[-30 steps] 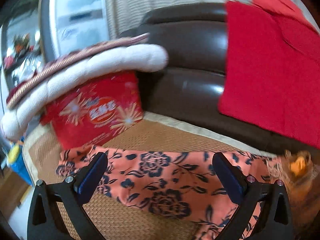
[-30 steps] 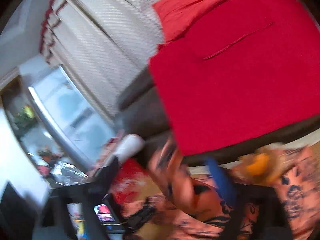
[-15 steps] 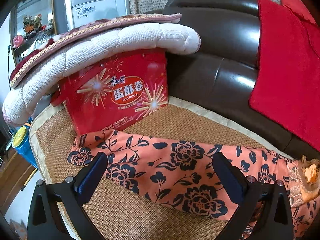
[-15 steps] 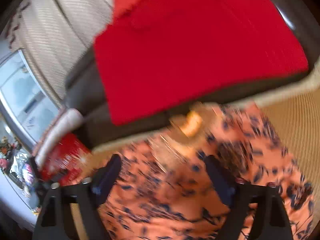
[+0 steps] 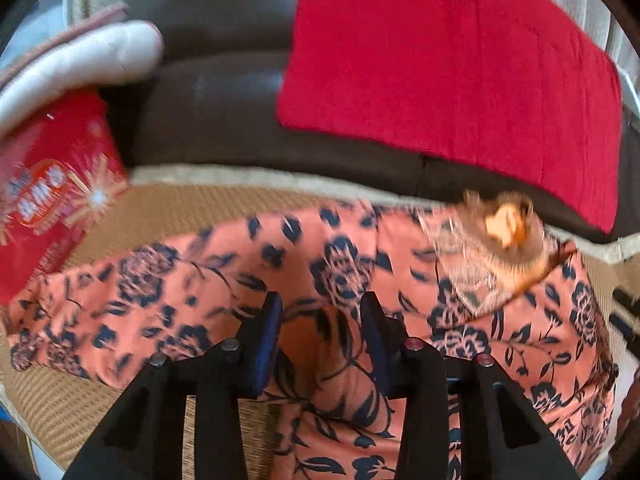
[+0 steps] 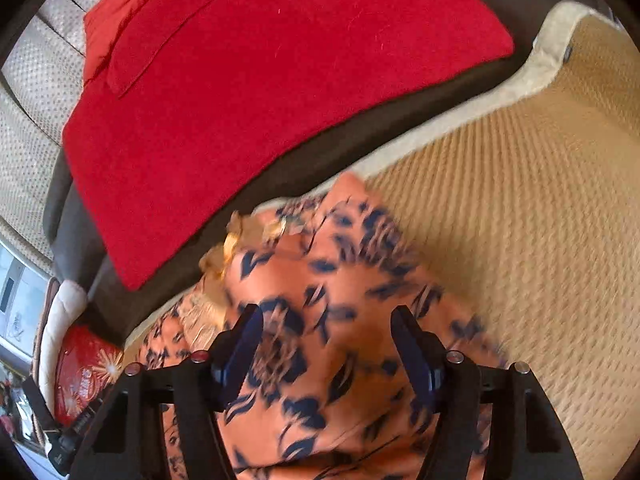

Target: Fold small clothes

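An orange garment with dark blue flowers (image 5: 192, 292) lies spread on the woven mat; it also shows in the right wrist view (image 6: 344, 280). It has a lacy tan collar with an orange bow (image 5: 504, 228). My left gripper (image 5: 320, 328) has its jaws narrowed around a raised fold of the garment, with a gap still showing. My right gripper (image 6: 326, 344) is open just above the garment's right part, holding nothing.
The tan woven mat (image 6: 520, 208) covers a dark brown leather sofa (image 5: 224, 104). A red cloth (image 6: 260, 72) hangs over the sofa back. A red egg-roll box (image 5: 48, 200) under a white quilted cushion (image 5: 80, 64) stands at the left.
My left gripper moved right over the garment's middle and its jaws narrowed from wide open around a fold. My right gripper swung down over the garment's right side.
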Demonstrator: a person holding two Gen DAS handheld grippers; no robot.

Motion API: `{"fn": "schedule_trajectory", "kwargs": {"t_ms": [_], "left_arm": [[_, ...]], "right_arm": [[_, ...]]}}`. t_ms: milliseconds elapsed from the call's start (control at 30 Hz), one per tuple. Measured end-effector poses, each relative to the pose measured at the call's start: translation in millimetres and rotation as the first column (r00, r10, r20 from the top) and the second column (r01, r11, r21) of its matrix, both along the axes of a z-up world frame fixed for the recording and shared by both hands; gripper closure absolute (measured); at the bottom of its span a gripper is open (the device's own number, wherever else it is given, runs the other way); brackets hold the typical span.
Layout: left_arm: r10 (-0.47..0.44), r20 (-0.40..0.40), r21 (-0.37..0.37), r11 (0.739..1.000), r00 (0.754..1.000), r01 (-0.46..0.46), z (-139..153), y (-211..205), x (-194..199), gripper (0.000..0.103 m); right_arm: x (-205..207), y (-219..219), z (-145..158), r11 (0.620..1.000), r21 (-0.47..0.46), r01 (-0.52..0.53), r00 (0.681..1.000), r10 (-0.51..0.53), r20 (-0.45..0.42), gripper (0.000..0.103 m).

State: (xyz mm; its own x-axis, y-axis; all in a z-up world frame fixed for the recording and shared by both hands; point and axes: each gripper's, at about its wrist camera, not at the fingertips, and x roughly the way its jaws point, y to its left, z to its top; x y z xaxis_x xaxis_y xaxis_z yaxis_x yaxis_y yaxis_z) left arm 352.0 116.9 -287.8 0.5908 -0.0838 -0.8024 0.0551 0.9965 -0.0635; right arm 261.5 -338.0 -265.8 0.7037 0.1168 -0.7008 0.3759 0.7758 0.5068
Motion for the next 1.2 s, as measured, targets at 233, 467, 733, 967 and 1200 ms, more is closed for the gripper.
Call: {"fn": "schedule_trajectory", "kwargs": {"t_ms": [233,467,733,967,1200], "left_arm": [[-0.053,-0.018,0.039,0.998,0.998,0.054,-17,-15,2,0.087],[-0.092,0.041,0.059,0.994,0.995,0.090,-13,-28,1,0.095],[-0.012,0.243,0.057,0.998,0.970,-0.002,29,-39,3,0.096],[0.181,0.157,0.211,0.954,0.971,-0.212,9,-29,33,0.078],[0.360,0.106,0.088,0.925,0.927,-0.369,17,19,26,0.043]], "right_arm": [[31,-11,-10,0.985,-0.164,-0.050,0.999,0.047,-0.026,0.021],[62,-12,-39,0.949,-0.284,-0.138,0.987,0.108,-0.120,0.080],[54,-29,-27,0.933,-0.353,-0.074,0.995,0.046,-0.087,0.101],[39,-62,-35,0.971,-0.222,0.086,0.994,-0.098,-0.043,0.098],[45,21,-7,0.964,-0.199,-0.175,0.980,0.189,0.056,0.097]]}}
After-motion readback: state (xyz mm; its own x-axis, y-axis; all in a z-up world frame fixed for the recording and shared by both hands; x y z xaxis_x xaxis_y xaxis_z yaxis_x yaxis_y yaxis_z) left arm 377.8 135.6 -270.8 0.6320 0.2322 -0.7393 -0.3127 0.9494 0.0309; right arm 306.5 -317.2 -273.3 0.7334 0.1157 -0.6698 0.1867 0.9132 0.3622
